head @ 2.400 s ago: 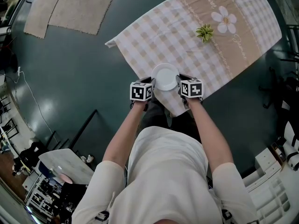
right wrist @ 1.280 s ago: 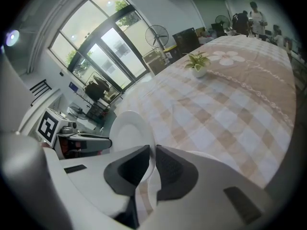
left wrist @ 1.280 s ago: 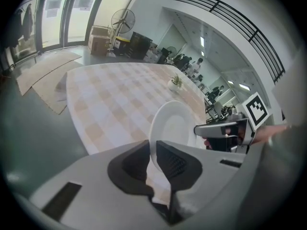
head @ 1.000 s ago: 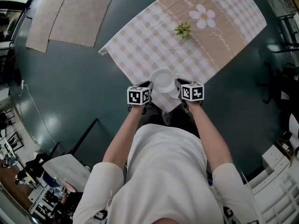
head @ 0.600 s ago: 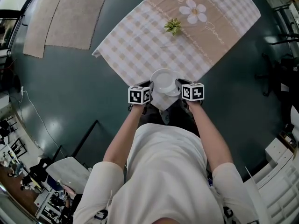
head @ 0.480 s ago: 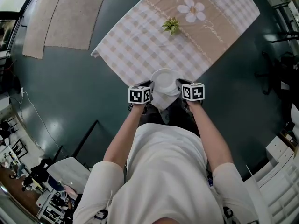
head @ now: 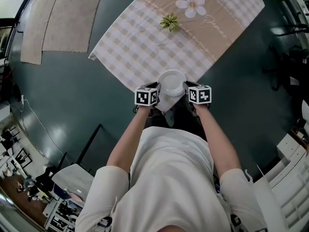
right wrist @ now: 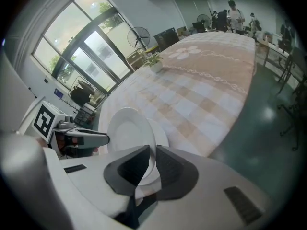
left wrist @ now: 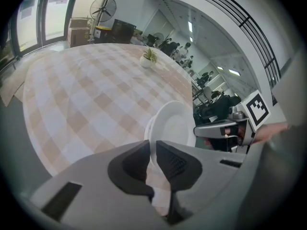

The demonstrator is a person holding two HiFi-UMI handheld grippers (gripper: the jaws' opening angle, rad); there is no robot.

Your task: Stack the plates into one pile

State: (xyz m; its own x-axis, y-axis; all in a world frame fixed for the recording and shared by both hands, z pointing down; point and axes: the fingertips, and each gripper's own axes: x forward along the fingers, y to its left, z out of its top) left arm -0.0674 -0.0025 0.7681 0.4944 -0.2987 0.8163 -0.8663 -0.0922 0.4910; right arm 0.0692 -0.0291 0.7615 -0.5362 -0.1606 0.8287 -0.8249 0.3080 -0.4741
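Note:
A white plate hangs over the near corner of the checked tablecloth, held between both grippers. My left gripper is shut on its left rim, and the plate rises just beyond the left gripper in its own view. My right gripper is shut on the opposite rim, where the plate fills the space past the right gripper. A second white plate shows close under the first. Whether the two touch I cannot tell.
A small potted plant stands further in on the cloth, near a printed daisy. Dark green floor surrounds the table. Beige rugs lie at the upper left, and white shelving stands at the lower right.
Both grippers have carried the plate along together and slightly lower. In the head view the table and plant have slid up and to the left. The grip on both rims is unchanged.

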